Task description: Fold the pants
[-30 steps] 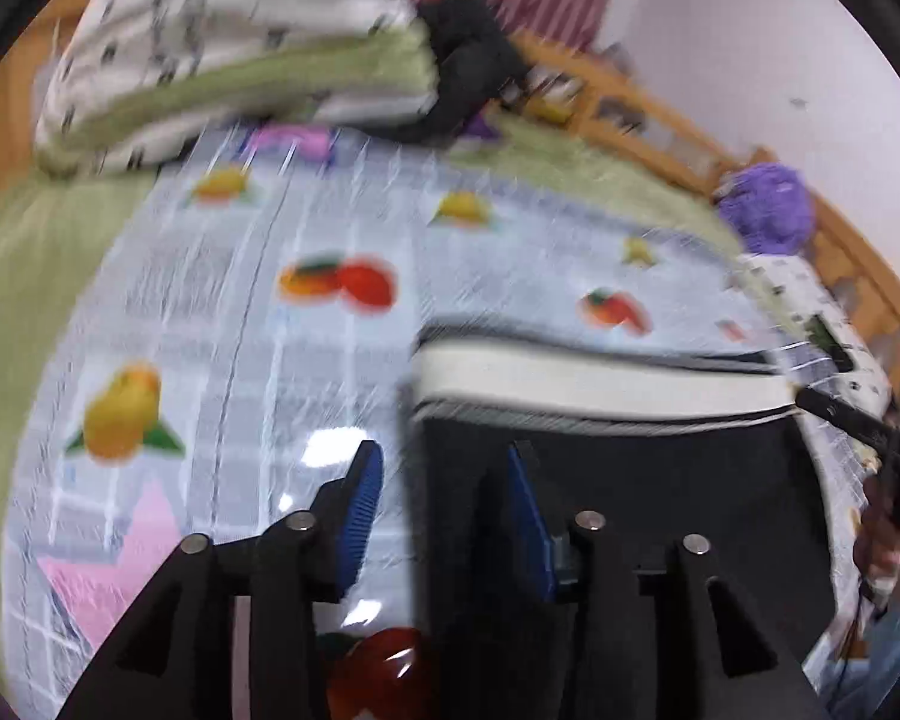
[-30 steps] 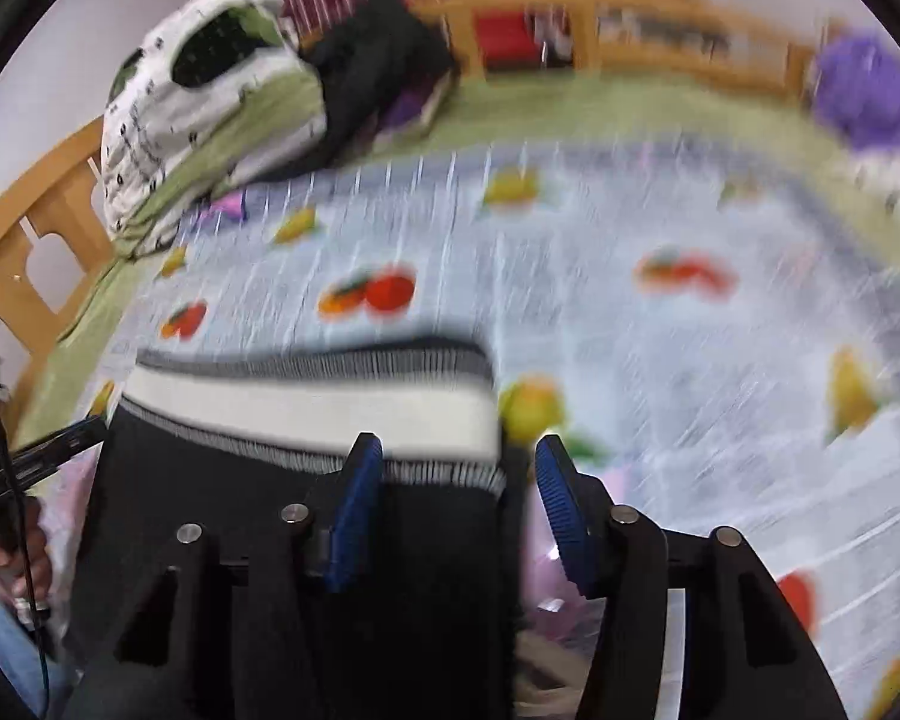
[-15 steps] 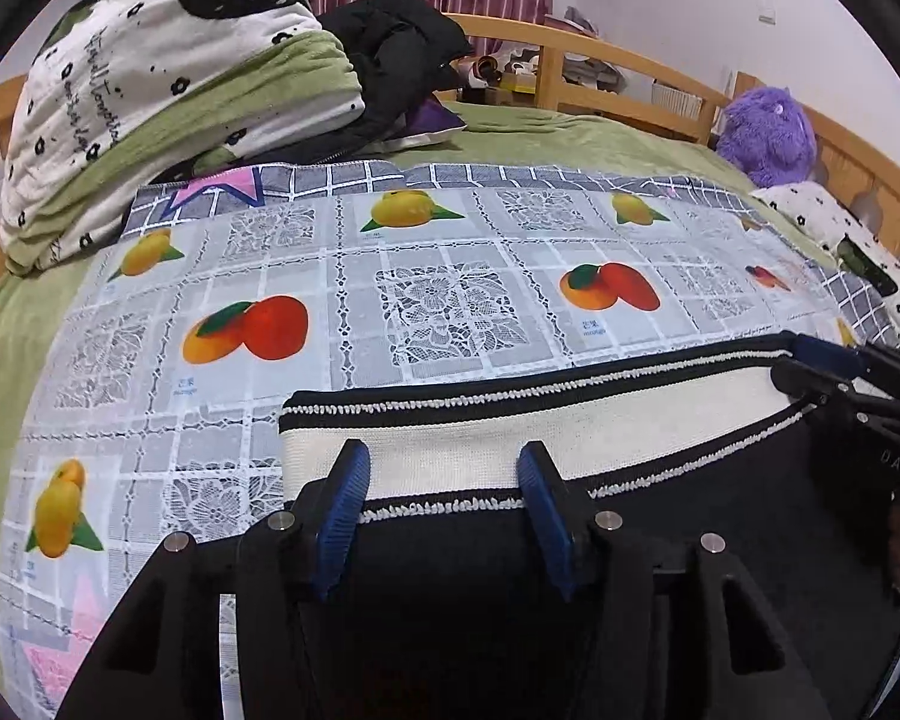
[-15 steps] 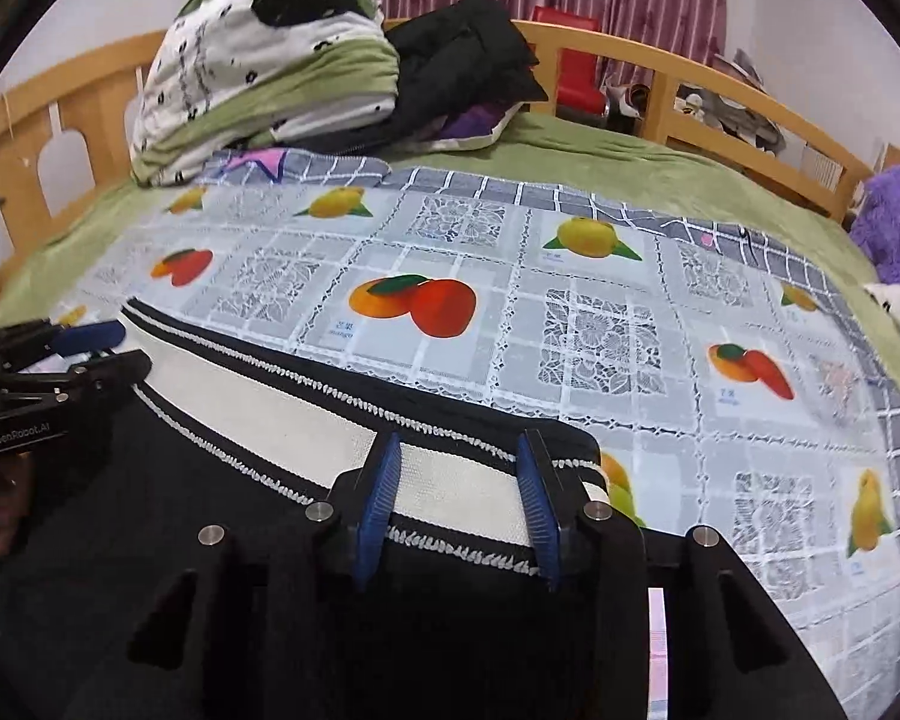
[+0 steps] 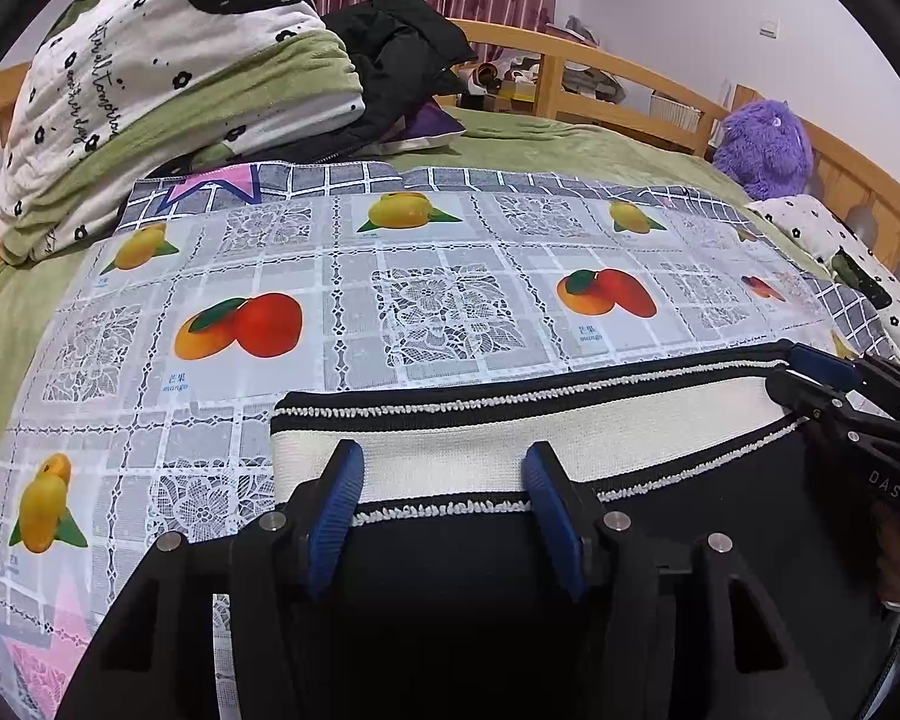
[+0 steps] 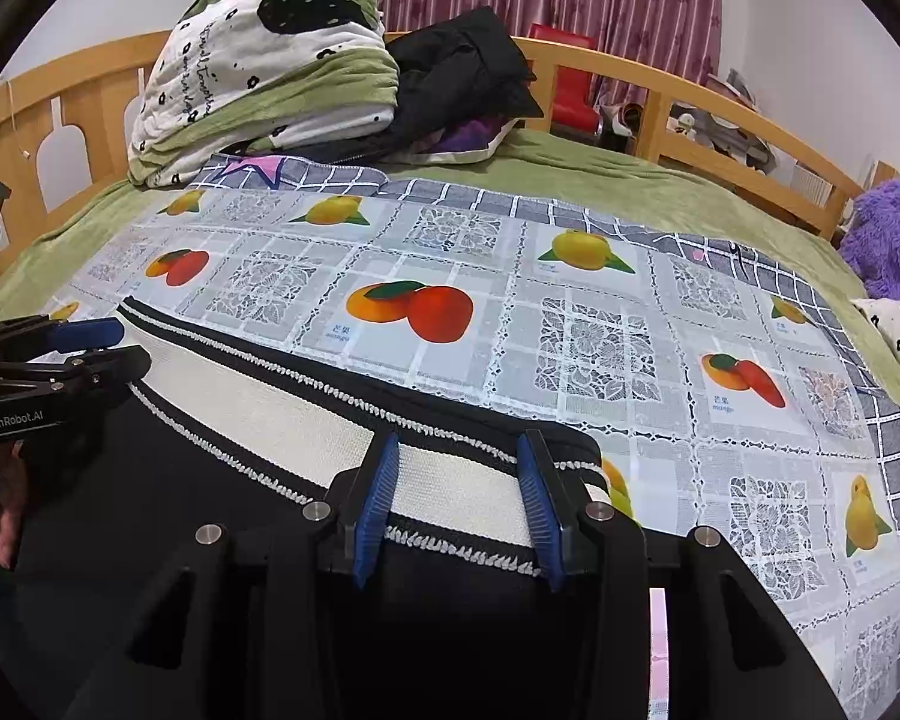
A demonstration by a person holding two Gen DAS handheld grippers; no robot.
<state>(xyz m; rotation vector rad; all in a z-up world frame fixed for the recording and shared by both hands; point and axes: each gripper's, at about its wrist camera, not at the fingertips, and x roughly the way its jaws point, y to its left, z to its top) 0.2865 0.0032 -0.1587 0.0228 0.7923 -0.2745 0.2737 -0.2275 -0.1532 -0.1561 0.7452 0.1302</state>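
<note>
The pants [image 6: 150, 480] lie flat on a fruit-printed cloth [image 5: 438, 312] spread over the bed [image 5: 570, 144]. The waist is the far end and the dark body runs back under both tools towards the person. The white waistband [image 5: 570, 438], edged in black, stretches crosswise, so its long axis runs from one hand to the other.

The left tongs [image 5: 444, 510] sit over the left end of that band, just inside its left corner. Their jaws have just been opening, and the two blue pads stand apart with a smooth, unbunched stretch of band between them: released, holding nothing. The right tongs [image 6: 459, 498] sit over the opposite end, just inside the right corner [image 6: 582, 444]. Their jaws have just been closing, but the pads also stand apart either side of flat band, and no cloth is gathered between them. Whether the fingertips press down into the fabric is hard to judge from these steep views.

Each hand is therefore nearest its own corner, and neither is better placed for the whole garment. The legs lie behind the tongs and out of sight, so I judge that any fold along the length has to start from this waistband, with both corners taken at once and carried together to keep the band straight
</note>
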